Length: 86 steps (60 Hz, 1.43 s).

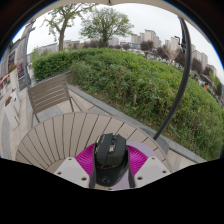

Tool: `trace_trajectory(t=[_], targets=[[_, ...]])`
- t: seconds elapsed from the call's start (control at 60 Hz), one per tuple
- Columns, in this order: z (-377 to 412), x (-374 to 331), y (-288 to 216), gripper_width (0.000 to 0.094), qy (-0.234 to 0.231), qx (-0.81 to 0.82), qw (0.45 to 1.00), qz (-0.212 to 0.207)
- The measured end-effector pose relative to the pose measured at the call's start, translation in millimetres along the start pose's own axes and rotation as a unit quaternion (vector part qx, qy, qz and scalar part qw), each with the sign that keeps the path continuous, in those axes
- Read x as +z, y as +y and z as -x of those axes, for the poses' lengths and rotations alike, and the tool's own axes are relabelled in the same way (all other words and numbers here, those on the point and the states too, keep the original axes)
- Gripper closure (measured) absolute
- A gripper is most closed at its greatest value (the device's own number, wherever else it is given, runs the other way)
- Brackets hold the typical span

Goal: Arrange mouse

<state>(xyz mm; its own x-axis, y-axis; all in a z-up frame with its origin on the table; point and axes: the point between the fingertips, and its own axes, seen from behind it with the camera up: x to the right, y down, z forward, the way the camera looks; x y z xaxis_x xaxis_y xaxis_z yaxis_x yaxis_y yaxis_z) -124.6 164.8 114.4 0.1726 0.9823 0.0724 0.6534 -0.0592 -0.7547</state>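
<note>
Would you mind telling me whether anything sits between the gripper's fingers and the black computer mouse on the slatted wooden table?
Nothing visible does. The black computer mouse already sits between the gripper's fingers, with the pink pads showing on both sides of it. Whether the pads press on it cannot be told. Ahead of it, the round slatted wooden table shows only bare slats.

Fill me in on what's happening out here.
A person's handheld gripper is working with a black computer mouse on a round slatted wooden table outdoors. The mouse sits between the pink-padded fingers; whether they are pressing on it cannot be seen. A wooden chair stands beyond the table, with a green hedge and buildings behind.
</note>
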Motion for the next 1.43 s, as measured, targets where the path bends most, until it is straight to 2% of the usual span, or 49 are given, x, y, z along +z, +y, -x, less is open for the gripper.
trace_trajectory(t=[0.083, 0.217, 0.367, 0.45, 0.583, 0.7, 0.933, 1.117, 1.433], targets=[[-43, 33, 24, 0.0487, 0.015, 0.01, 1.0, 0.023], [-80, 74, 74, 0.0439, 0.004, 0.01, 0.999, 0.048], [-93, 88, 105, 0.0285, -0.005, 0.019, 0.997, 0.079], [-101, 68, 95, 0.0065, 0.007, 0.02, 0.998, 0.066], [-95, -1, 72, 0.0083, -0.005, 0.013, 0.998, 0.055], [-82, -85, 70, 0.0084, -0.013, 0.017, 0.998, 0.066], [-59, -212, 111, 0.0086, -0.008, -0.009, 0.997, 0.079], [-33, -252, 140, 0.0081, -0.042, -0.029, 0.995, 0.089], [-36, -259, 139, 0.0079, -0.034, -0.032, 0.996, 0.072]])
